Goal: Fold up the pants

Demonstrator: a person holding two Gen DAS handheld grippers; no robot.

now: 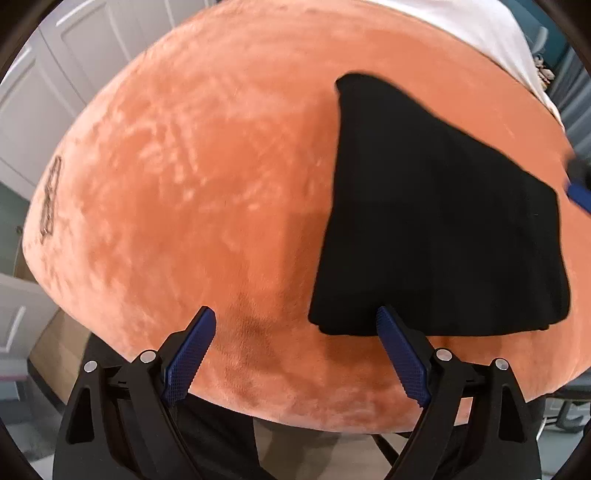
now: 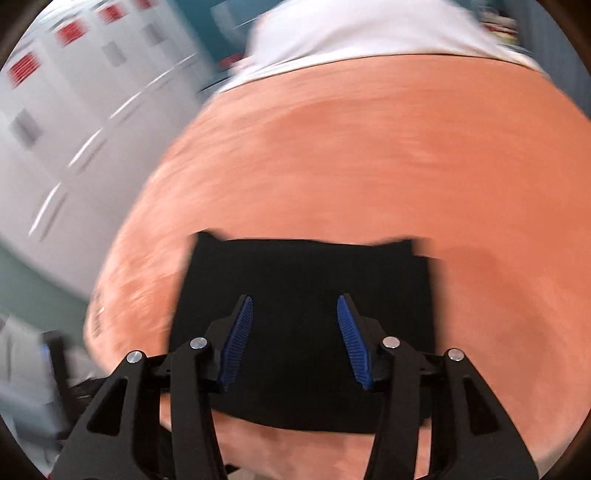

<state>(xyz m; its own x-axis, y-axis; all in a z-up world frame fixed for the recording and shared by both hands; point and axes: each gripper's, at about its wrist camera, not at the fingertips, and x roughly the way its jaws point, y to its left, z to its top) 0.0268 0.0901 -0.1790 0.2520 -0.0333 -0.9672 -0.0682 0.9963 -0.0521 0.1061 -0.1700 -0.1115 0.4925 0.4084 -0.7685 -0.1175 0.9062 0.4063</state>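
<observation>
The black pants (image 1: 436,221) lie folded into a compact rectangle on the orange plush cover (image 1: 207,177). In the left wrist view they sit to the right. My left gripper (image 1: 295,317) is open and empty over the near edge of the cover, its right fingertip at the pants' near left corner. In the right wrist view the pants (image 2: 303,266) lie directly below my right gripper (image 2: 295,302), which is open and empty above them. That view is motion-blurred. A blue pad of the right gripper shows at the right edge of the left wrist view (image 1: 578,194).
The orange cover (image 2: 369,155) spreads over a rounded surface. A white sheet (image 2: 354,33) lies at its far side. White cabinet doors (image 2: 66,129) stand to the left. Floor and a dark frame (image 1: 229,443) show below the near edge.
</observation>
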